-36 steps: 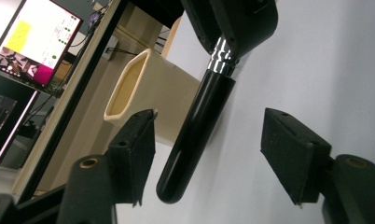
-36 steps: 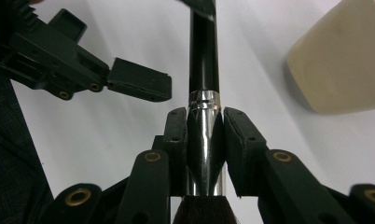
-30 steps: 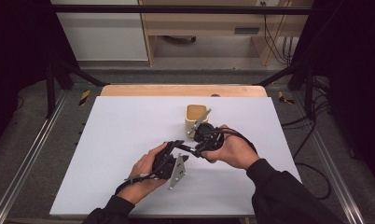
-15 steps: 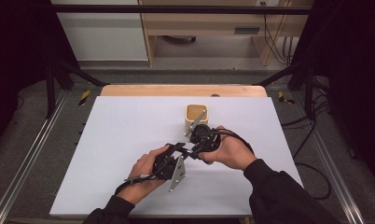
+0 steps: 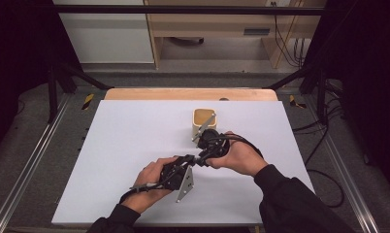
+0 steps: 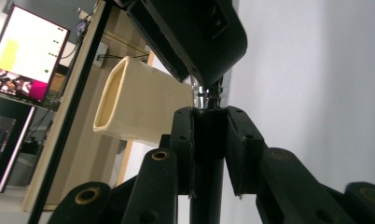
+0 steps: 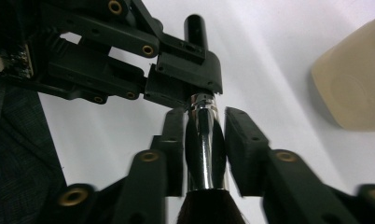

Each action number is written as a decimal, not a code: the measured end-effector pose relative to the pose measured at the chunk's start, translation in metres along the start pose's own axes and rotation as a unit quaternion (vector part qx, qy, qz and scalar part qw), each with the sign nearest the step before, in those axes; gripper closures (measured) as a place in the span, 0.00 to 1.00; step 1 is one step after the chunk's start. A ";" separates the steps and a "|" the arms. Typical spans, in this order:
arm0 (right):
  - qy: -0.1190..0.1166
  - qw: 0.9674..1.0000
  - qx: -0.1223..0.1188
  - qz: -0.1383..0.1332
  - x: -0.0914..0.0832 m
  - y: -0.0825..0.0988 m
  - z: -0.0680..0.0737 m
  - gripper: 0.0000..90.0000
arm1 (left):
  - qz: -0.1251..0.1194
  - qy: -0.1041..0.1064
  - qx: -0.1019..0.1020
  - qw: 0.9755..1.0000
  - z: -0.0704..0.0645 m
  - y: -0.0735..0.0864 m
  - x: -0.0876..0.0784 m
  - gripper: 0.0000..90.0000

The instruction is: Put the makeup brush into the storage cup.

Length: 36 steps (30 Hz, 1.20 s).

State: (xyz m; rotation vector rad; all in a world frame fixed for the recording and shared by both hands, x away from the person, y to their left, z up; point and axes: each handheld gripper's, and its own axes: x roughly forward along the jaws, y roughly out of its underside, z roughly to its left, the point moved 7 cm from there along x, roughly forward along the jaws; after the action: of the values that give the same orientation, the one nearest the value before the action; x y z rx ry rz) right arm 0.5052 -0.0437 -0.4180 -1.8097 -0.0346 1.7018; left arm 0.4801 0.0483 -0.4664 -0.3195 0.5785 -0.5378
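A brush with a black handle and a chrome ferrule is held level just above the white table. My left gripper is shut on the handle; in the high view it sits at centre front. My right gripper straddles the ferrule with its jaws slightly apart, a thin gap showing at the right jaw. Dark bristles lie toward its base. In the high view the right gripper meets the left one tip to tip. A beige square cup stands upright just behind them.
The white sheet has bare room to the left and at the front right. A wooden strip borders its far edge. Metal rails run along both sides, with cables at the right.
My right hand has shifted slightly left toward the left gripper. The left hand and the cup stay where they were.
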 end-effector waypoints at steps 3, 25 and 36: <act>0.006 1.000 0.002 -0.017 -0.005 0.000 -0.003 0.60 | -0.005 -0.001 -0.011 1.000 -0.001 0.001 0.001 0.83; 0.095 0.974 0.045 -0.200 -0.054 0.013 -0.030 0.08 | 0.030 -0.019 -0.049 0.998 0.011 0.023 -0.005 0.83; 0.117 0.963 0.063 -0.233 -0.060 0.032 -0.037 0.07 | 0.036 -0.032 -0.083 0.995 0.018 0.034 -0.010 0.83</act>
State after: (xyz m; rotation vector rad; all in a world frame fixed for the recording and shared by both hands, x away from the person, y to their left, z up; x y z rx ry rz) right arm 0.5157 -0.1110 -0.3816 -1.7285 -0.2286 1.1330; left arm 0.4971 0.0834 -0.4623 -0.4713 0.5709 -0.4098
